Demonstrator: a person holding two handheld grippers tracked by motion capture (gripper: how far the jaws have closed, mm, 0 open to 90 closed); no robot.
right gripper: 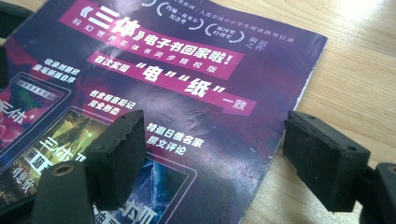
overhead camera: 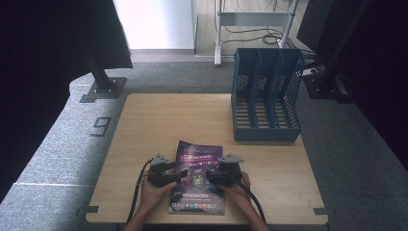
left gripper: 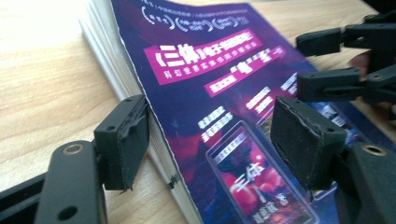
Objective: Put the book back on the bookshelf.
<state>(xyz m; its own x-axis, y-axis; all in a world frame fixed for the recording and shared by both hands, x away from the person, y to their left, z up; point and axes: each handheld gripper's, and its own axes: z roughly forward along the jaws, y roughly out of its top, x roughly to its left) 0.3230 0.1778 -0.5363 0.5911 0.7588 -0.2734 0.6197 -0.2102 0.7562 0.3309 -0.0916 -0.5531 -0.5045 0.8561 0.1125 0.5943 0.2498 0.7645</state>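
A purple magazine [overhead camera: 197,178] lies flat near the near edge of the wooden surface [overhead camera: 144,130], cover up, with both grippers set at its sides. The left gripper [overhead camera: 174,175] sits at the magazine's left edge; in the left gripper view its jaws stand apart, one pad [left gripper: 123,140] against the stacked page edges and the other pad [left gripper: 306,140] over the cover, so the edge lies between them but is not clamped. The right gripper [overhead camera: 211,176] sits at the right edge; in the right gripper view its jaws are likewise spread, one pad [right gripper: 116,156] over the cover and the other [right gripper: 322,158] out over bare wood beyond the edge, nothing pinched.

The step in hand looks like lining up a two-sided grasp on the magazine, probably to lift it toward the blue file rack [overhead camera: 267,94] at the far right of the surface. The next move would call for closing each pair of jaws on its edge, the lower pad slipping under the pages; since the magazine lies flat on the wood, getting under the edge may need a slight tilt or a nudge.

The wood between the magazine and the rack is bare, giving a free path to the far right. The magazine's near edge lies close to the surface's near edge, so there is little room to pull toward the person. The rack's slots open upward and toward the near side, and the magazine would have to be stood upright to enter one.
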